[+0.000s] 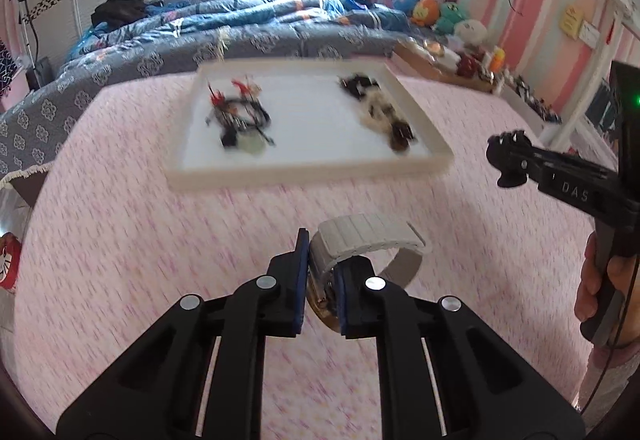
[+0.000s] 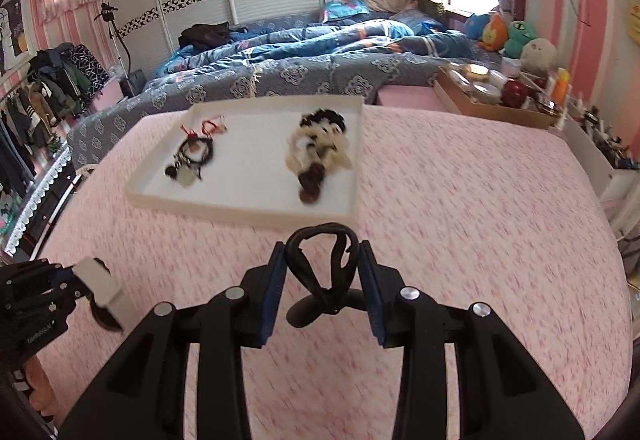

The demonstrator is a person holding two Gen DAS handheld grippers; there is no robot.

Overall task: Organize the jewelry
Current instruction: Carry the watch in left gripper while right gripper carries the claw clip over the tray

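Note:
My left gripper is shut on a watch with a beige strap, held above the pink table cover; it also shows in the right wrist view. My right gripper is shut on a black looped hair tie, held above the cover; it shows at the right edge of the left wrist view. Ahead lies a white tray. In the tray, a black-and-red jewelry pile lies left and a black, cream and brown pile lies right.
A bed with a blue quilt runs behind the table. A brown box of small items and plush toys stand at the back right. A clothes rack is far left.

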